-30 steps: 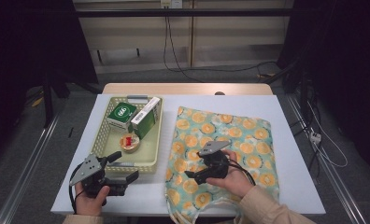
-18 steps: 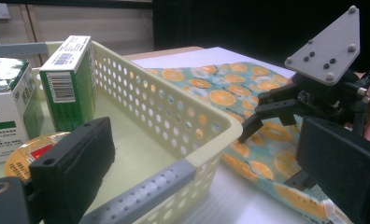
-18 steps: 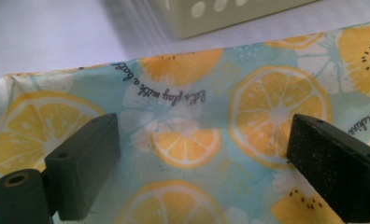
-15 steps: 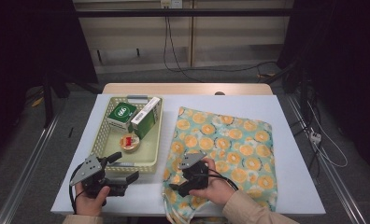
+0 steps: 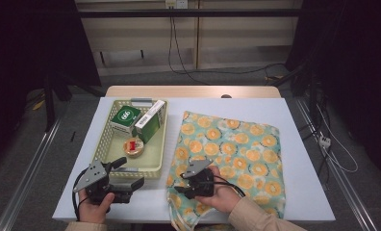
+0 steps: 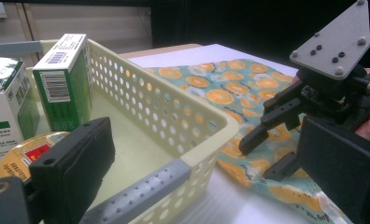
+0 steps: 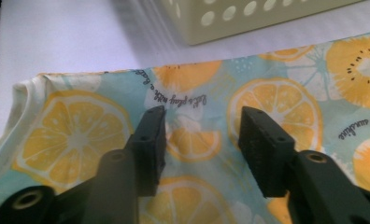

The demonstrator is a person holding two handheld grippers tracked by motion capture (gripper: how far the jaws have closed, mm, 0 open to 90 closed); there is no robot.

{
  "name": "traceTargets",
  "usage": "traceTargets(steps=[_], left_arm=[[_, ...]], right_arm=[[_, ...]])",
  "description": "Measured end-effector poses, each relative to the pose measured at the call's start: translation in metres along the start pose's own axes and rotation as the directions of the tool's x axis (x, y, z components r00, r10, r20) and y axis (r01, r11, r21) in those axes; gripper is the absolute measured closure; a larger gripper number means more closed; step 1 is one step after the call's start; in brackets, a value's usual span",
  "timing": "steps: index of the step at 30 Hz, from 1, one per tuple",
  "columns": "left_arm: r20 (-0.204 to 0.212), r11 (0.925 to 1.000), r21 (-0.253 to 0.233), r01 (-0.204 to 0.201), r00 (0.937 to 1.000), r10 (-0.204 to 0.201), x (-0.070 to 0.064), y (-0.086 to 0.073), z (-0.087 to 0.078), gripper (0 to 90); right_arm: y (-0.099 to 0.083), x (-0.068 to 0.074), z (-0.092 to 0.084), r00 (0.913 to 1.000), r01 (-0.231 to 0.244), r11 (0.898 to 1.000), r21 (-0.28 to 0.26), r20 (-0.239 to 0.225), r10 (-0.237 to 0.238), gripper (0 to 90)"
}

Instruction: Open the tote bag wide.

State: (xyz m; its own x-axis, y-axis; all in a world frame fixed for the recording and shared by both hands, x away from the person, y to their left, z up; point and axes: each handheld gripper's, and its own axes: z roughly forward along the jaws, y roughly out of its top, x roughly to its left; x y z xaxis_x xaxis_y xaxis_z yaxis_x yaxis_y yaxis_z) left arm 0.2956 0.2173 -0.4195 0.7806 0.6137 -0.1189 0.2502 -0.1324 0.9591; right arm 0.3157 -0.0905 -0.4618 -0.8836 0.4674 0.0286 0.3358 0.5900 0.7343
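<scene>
Right claw [image 5: 181, 184] closing, bag [image 5: 236, 149] lengthwise (handles nearest)

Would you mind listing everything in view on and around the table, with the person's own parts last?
Table: one, white top, centre of the high view.
Basket: one, pale yellow, perforated, grey handles, left half of table.
Boxes: two, green and white; square one at the basket's far left, long one beside it.
Tape roll: one, yellowish with red, in the basket's middle.
Cloth bag: one, teal with orange slices, flat on the right half.
Left gripper: one, black, open, near the basket's near end.
Right gripper: one, black, jaws just closing, over the bag's near left part, fabric between them.
</scene>
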Motion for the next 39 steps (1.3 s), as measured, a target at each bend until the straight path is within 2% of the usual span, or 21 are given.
traceTargets(steps=[1, 2, 3, 5, 8, 11, 13, 16, 20, 22, 24, 25, 27, 29, 30, 32, 33, 34, 35, 36, 39], left_arm=[[-0.001, 1.0, 0.001, -0.001, 1.0, 0.001, 0.0, 0.0, 0.0, 4.2], [-0.001, 1.0, 0.002, 0.0, 1.0, 0.0, 0.0, 0.0, 0.0, 4.3], [-0.001, 1.0, 0.0, 0.003, 1.0, -0.003, 0.0, 0.0, 0.0, 4.2], [0.001, 1.0, 0.002, -0.003, 1.0, 0.003, 0.0, 0.0, 0.0, 4.2], [0.001, 1.0, 0.003, -0.004, 1.0, 0.004, -0.001, 0.0, 0.0, 4.3], [-0.001, 1.0, 0.004, -0.003, 1.0, 0.003, 0.0, 0.0, 0.0, 4.2], [0.0, 1.0, 0.003, -0.004, 1.0, 0.004, 0.0, 0.0, 0.0, 4.3], [0.0, 1.0, 0.0, 0.002, 1.0, -0.002, -0.001, 0.0, 0.0, 4.2], [-0.004, 1.0, 0.001, 0.004, 1.0, -0.004, 0.0, 0.0, 0.0, 4.3], [-0.008, 1.0, 0.0, -0.003, 1.0, 0.003, 0.001, 0.0, 0.0, 4.3], [-0.008, 1.0, 0.001, -0.002, 1.0, 0.002, 0.001, -0.001, 0.0, 4.3], [-0.009, 1.0, 0.001, -0.003, 1.0, 0.003, 0.001, -0.001, 0.0, 4.3], [-0.004, 1.0, -0.001, -0.005, 1.0, 0.005, 0.001, 0.0, 0.0, 4.3], [-0.002, 1.0, 0.0, -0.004, 1.0, 0.004, 0.001, -0.001, 0.0, 4.3], [-0.003, 1.0, 0.002, -0.003, 1.0, 0.003, 0.001, -0.001, 0.0, 4.3], [-0.004, 1.0, 0.0, 0.002, 1.0, -0.002, 0.001, -0.001, 0.0, 4.3], [-0.002, 1.0, -0.003, 0.005, 1.0, -0.005, 0.001, -0.001, -0.001, 4.3], [-0.004, 1.0, -0.004, 0.004, 1.0, -0.004, 0.001, -0.001, -0.001, 4.3], [-0.002, 1.0, -0.001, -0.002, 1.0, 0.002, 0.002, -0.001, -0.002, 4.3], [-0.002, 1.0, 0.0, 0.001, 1.0, -0.001, 0.002, -0.001, -0.002, 4.3], [-0.004, 0.9999, 0.001, 0.01, 0.9999, -0.01, 0.002, -0.002, -0.001, 4.3]], right_arm=[[0.0, 0.0, 0.0, 1.0, -0.005, 1.0, 0.0, -0.004, 0.005, 55.6], [0.0, -0.001, 0.0, 1.0, -0.005, 1.0, 0.0, -0.002, 0.005, 63.9], [0.001, -0.003, 0.0, 1.0, -0.005, 1.0, -0.003, -0.004, 0.005, 82.8], [0.001, -0.004, 0.0, 1.0, 0.007, 1.0, -0.004, -0.007, -0.007, 89.9], [0.002, -0.003, 0.001, 0.9997, 0.025, 1.0, -0.003, 0.002, -0.025, 90.0], [0.002, -0.001, 0.0, 0.9996, 0.023, 1.0, -0.008, 0.018, -0.023, 90.0], [0.002, -0.003, -0.001, 1.0, 0.0, 1.0, -0.018, 0.005, 0.0, 90.0], [0.001, -0.007, -0.001, 0.9996, 0.002, 1.0, -0.03, 0.029, -0.001, 90.0], [0.001, -0.03, -0.003, 0.9963, -0.068, 0.996, -0.06, 0.048, 0.071, 90.0], [0.001, -0.035, -0.003, 0.9959, -0.066, 0.996, -0.056, 0.057, 0.07, 90.0], [0.002, -0.05, -0.004, 0.992, -0.095, 0.994, -0.062, 0.077, 0.099, 90.0], [0.002, -0.054, -0.005, 0.9905, -0.088, 0.994, -0.058, 0.1, 0.093, 90.0], [0.002, -0.06, -0.006, 0.9894, -0.098, 0.993, -0.058, 0.102, 0.104, 90.0], [0.004, -0.07, -0.01, 0.9841, -0.102, 0.993, -0.067, 0.139, 0.11, 90.0], [0.005, -0.076, -0.013, 0.983, -0.125, 0.989, -0.078, 0.125, 0.134, 90.0], [0.007, -0.083, -0.02, 0.9827, -0.173, 0.98, -0.097, 0.049, 0.178, 90.0], [0.007, -0.08, -0.023, 0.9861, -0.16, 0.983, -0.094, 0.03, 0.164, 90.0], [0.007, -0.08, -0.023, 0.9861, -0.16, 0.983, -0.094, 0.03, 0.164, 90.0], [0.006, -0.075, -0.026, 0.988, -0.154, 0.984, -0.085, 0.003, 0.155, 85.5], [0.006, -0.07, -0.03, 0.9891, -0.146, 0.986, -0.079, 0.007, 0.147, 73.9], [0.002, -0.058, -0.044, 0.991, -0.133, 0.988, -0.083, 0.003, 0.134, 51.2]])
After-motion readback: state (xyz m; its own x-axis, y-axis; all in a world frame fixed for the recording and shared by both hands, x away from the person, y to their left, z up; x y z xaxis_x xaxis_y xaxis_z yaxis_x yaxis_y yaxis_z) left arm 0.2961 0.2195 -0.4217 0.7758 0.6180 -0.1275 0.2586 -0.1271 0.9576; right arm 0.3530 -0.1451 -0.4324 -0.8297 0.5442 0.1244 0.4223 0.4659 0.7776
